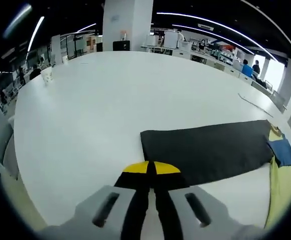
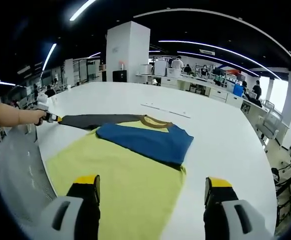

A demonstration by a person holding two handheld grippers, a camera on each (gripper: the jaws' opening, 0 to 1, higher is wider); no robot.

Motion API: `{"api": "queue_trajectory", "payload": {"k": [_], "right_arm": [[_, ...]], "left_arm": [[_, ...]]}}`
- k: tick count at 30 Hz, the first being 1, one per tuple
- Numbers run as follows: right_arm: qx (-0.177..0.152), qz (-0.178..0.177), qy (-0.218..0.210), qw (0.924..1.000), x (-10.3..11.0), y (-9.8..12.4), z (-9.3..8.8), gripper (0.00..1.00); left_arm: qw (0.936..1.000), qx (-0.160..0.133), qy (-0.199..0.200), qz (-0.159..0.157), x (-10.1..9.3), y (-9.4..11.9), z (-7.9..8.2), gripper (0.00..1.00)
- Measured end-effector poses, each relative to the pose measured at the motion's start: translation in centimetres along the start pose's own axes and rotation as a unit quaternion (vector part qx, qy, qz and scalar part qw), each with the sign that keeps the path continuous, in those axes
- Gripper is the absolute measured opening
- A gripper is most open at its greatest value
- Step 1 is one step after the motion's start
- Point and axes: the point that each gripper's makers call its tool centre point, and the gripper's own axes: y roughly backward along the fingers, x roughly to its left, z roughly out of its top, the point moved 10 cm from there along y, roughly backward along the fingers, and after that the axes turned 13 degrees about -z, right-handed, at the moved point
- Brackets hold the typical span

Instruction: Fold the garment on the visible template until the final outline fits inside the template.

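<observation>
A yellow-green garment point(image 2: 130, 185) with a blue sleeve point(image 2: 148, 141) folded across it is spread on the white bench point(image 2: 225, 145), beside a dark template point(image 1: 205, 150) laid flat at its far left. The right gripper point(image 2: 153, 192) is held wide open above the garment's near part. The left gripper point(image 1: 151, 169) is seen with yellow-tipped jaws pressed together, empty, just short of the template's edge.

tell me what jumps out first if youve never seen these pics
The yellow garment with a blue sleeve folded across it, spread on the big white table ahead of the open right gripper. Beside it a dark template stretches off, where the left gripper has its jaws shut.
</observation>
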Motion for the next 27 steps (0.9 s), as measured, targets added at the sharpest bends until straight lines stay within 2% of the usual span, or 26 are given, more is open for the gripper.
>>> {"api": "queue_trajectory", "payload": {"k": [2, 3, 4, 5, 8, 13, 14, 15, 17, 19, 27], "right_arm": [[-0.001, 0.0, 0.0, 1.0, 0.0, 0.0, 0.1, 0.86], [-0.001, -0.001, 0.0, 1.0, 0.0, 0.0, 0.1, 0.86], [-0.001, -0.001, 0.0, 1.0, 0.0, 0.0, 0.1, 0.86], [-0.002, -0.001, 0.0, 1.0, 0.0, 0.0, 0.1, 0.86], [-0.005, -0.004, -0.004, 1.0, -0.1, 0.1, 0.2, 0.86], [-0.003, -0.01, -0.006, 0.9999, -0.2, 0.4, 0.0, 0.86], [-0.002, -0.011, -0.005, 0.9999, -0.2, 0.4, -0.1, 0.86], [-0.001, -0.012, -0.004, 0.9999, -0.2, 0.4, -0.1, 0.86], [0.002, -0.014, -0.001, 0.9999, -0.3, 0.5, -0.2, 0.86], [0.005, -0.017, 0.002, 0.9998, -0.3, 0.7, -0.4, 0.86], [-0.001, -0.02, -0.011, 0.9997, -0.5, 1.0, -0.3, 0.86]], "left_arm": [[1.0, -0.008, 0.002, 0.004, -0.1, -0.1, 0.1, 0.15], [1.0, -0.007, 0.004, 0.004, -0.2, -0.4, -0.1, 0.18], [0.9996, -0.019, -0.019, 0.011, -0.1, -0.4, 0.1, 0.17], [0.9993, -0.004, -0.03, 0.021, -0.1, -0.3, 0.0, 0.16], [0.9997, -0.002, 0.007, 0.025, -0.5, -0.4, -0.2, 0.15], [0.9993, 0.01, 0.01, 0.035, -0.9, -0.5, 0.0, 0.11], [0.9984, 0.005, 0.035, 0.044, -0.9, -0.5, 0.0, 0.11], [0.998, 0.004, 0.043, 0.046, -0.8, -0.5, 0.0, 0.09], [0.9965, -0.001, 0.073, 0.041, -0.9, -0.4, 0.0, 0.05], [0.9976, 0.005, 0.063, 0.03, -0.9, -0.6, 0.0, 0.01], [0.9975, 0.006, 0.067, 0.02, -1.6, -0.4, -0.2, 0.01]]}}
